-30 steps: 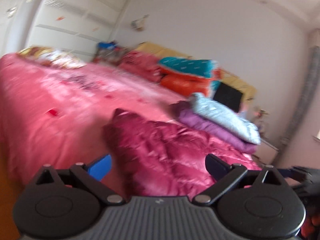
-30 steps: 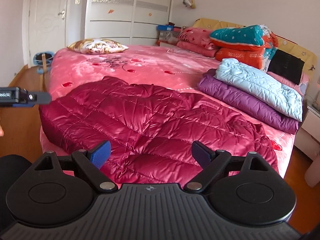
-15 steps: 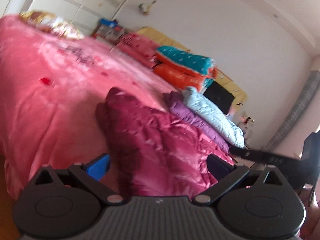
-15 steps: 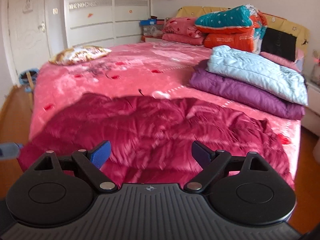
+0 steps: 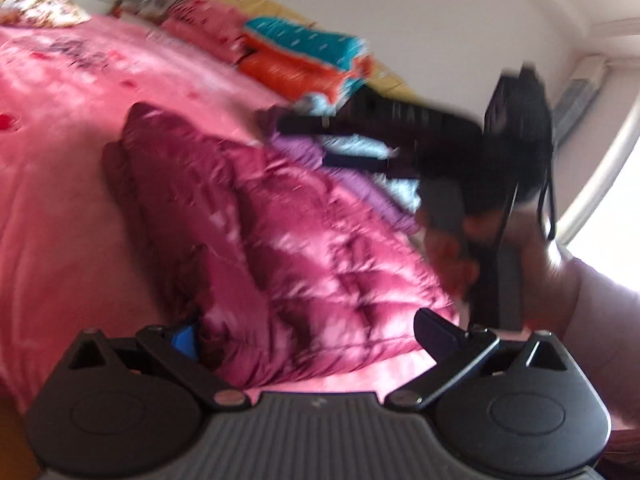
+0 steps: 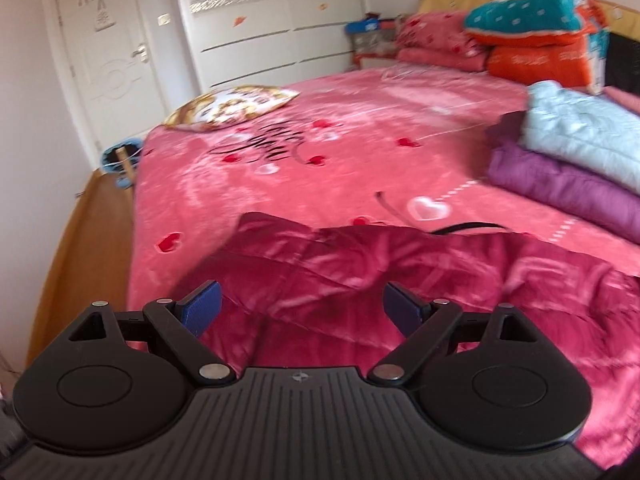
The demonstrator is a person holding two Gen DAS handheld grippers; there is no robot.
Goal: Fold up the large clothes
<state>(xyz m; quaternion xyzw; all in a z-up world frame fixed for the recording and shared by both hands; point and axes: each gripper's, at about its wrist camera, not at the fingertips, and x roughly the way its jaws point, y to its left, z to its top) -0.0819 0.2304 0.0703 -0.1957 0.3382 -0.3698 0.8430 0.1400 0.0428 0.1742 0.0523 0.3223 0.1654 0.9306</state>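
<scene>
A shiny crimson down jacket [image 5: 288, 240] lies spread on the pink bed [image 5: 60, 152], near its front edge. It also shows in the right wrist view [image 6: 380, 280]. My left gripper [image 5: 312, 332] is open and empty, low over the jacket's near left edge. My right gripper [image 6: 300, 306] is open and empty, just above the jacket's middle. The right gripper and the hand holding it also show, blurred, in the left wrist view [image 5: 340, 142], above the jacket.
A folded light-blue jacket [image 6: 580, 136] lies on a folded purple one [image 6: 560, 188] at the right of the bed [image 6: 320, 160]. Stacked quilts [image 6: 532, 36] and a headboard stand behind. A patterned pillow [image 6: 228, 106] lies far left. Wardrobe, door and wooden floor are at the left.
Both grippers have dropped closer to the jacket. The right gripper has swung in over the jacket and now crosses the left wrist view. Both stay open.
</scene>
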